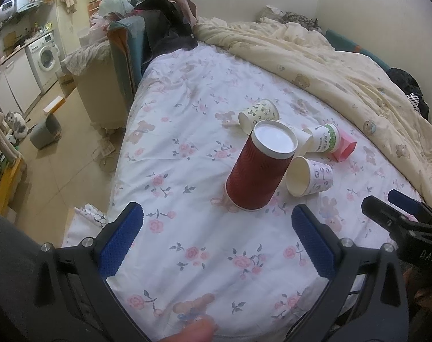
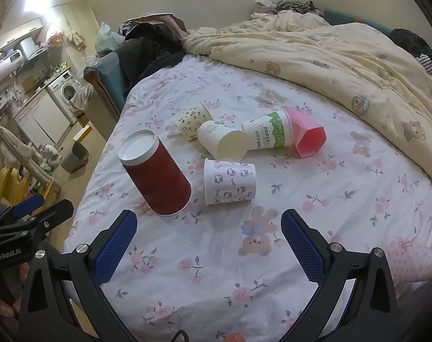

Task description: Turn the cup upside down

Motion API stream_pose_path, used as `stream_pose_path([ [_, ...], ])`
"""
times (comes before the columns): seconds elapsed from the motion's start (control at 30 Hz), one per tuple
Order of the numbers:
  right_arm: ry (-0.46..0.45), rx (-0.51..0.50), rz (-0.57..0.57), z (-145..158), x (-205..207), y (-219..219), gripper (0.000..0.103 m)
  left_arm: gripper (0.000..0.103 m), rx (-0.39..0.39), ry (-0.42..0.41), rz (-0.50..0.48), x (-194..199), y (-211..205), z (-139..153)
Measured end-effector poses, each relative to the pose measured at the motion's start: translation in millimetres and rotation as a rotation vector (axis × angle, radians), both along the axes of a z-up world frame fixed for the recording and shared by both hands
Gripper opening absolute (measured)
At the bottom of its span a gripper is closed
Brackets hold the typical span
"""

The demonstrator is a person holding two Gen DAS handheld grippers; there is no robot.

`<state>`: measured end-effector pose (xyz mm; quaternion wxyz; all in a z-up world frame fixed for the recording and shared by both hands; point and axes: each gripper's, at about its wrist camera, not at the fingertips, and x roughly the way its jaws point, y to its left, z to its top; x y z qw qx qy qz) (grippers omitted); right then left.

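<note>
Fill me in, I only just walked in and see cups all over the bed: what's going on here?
A person is holding a gripper in each hand over the bed, practising turning cups upside down. The red cup already stands upside down, its white base facing up. The other cups lie on their sides behind it, among them a cartoon-print cup, a plain white cup and a pink cup. The left gripper and the right gripper are both open, hold nothing, and hover short of the cups.

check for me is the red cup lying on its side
No, the red cup stands upside down on the bed sheet, white base facing up.
</note>
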<state>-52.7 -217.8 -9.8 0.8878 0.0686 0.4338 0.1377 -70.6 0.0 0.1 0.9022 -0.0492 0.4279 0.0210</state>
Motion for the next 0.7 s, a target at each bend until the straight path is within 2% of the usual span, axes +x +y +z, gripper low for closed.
stream_pose_path([
  [0.47, 0.000, -0.004, 0.002, 1.1, -1.1, 0.9, 0.103, 0.103, 0.004, 0.000, -0.001, -1.0, 0.7, -0.7],
  [0.7, 0.007, 0.006, -0.005, 4.1, 0.0, -1.3, 0.103, 0.103, -0.019, -0.003, -0.008, 0.1, 3.3, -1.0],
])
